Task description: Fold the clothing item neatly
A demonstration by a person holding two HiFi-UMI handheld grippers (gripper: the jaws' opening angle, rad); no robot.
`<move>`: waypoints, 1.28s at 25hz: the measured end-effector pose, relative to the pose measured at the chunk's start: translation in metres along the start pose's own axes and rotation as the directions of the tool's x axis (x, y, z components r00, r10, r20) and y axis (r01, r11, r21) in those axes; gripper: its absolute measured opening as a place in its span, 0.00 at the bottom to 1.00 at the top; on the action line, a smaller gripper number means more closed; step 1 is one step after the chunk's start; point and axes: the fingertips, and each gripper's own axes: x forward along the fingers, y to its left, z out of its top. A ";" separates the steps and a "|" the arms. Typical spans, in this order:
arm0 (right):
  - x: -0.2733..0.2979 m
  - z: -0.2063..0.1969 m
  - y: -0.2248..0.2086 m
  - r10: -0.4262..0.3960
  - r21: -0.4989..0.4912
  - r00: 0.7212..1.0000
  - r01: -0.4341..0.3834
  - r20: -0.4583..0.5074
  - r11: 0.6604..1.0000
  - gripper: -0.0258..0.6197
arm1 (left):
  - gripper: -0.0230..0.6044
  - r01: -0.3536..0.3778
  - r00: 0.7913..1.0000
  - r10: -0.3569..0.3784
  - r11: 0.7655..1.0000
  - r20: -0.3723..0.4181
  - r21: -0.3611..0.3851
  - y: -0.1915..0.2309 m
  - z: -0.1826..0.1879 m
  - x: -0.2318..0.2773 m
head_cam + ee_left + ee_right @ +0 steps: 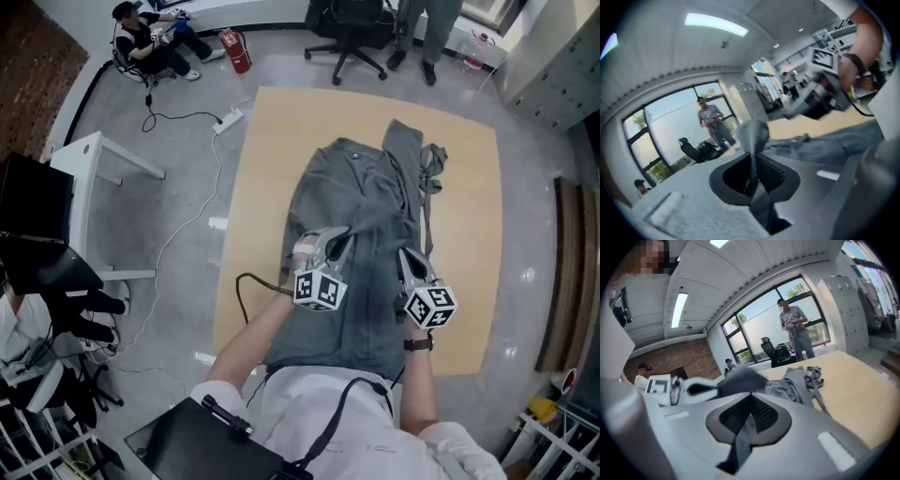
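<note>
Clothing item (361, 216) on bench (469, 187), lengthwise, centre. Left gripper (330, 242) and right gripper (406, 260) side by side over its near half. Office chair (349, 28) beyond far edge. Power strip (228, 119) on floor, left of bench.

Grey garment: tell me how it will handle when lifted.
Probably floppy: the garment lies creased and folded on the table. Likely light: the left gripper and right gripper hold it by thin pinches. Its loose strap may trail.

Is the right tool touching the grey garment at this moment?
Touching. The right gripper view shows the right tool shut, with a strip of the grey garment pinched between its jaws.
</note>
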 end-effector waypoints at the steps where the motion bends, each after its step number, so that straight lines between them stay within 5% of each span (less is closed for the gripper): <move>1: -0.007 0.002 -0.012 -0.029 0.008 1.000 0.029 0.013 1.000 0.05 | 0.13 0.090 0.994 -0.089 0.996 -0.062 0.015 -0.042 -0.022 0.001; 3: -0.014 -0.003 -0.030 -0.056 0.004 0.998 0.056 0.008 0.998 0.05 | 0.22 0.210 0.960 -0.208 0.978 -0.185 -0.008 -0.103 -0.068 -0.008; 5: -0.010 -0.018 -0.037 -0.044 -0.038 0.998 0.042 -0.043 0.998 0.05 | 0.22 0.228 0.935 -0.235 0.972 -0.266 -0.055 -0.132 -0.097 -0.023; 8: 0.008 -0.051 -0.028 0.008 -0.109 0.988 -0.025 -0.154 0.994 0.17 | 0.22 0.189 0.926 -0.220 0.974 -0.308 -0.128 -0.145 -0.106 -0.029; 14: 0.029 -0.120 0.019 0.084 -0.149 0.939 -0.141 -0.334 0.979 0.21 | 0.24 0.122 0.890 -0.220 0.959 -0.400 -0.256 -0.139 -0.109 -0.034; 19: 0.008 -0.145 0.017 0.117 -0.117 0.922 -0.171 -0.370 0.978 0.15 | 0.24 0.042 0.869 -0.210 0.934 -0.449 -0.354 -0.136 -0.133 -0.057; 28: 0.029 -0.149 0.007 0.108 -0.132 0.927 -0.165 -0.359 0.977 0.20 | 0.24 -0.086 0.891 -0.196 0.813 -0.410 -0.576 -0.121 -0.120 -0.053; 32: 0.033 -0.156 0.004 0.091 -0.131 0.920 -0.151 -0.381 0.980 0.18 | 0.24 -0.118 0.890 -0.239 0.703 -0.389 -0.701 -0.122 -0.103 -0.039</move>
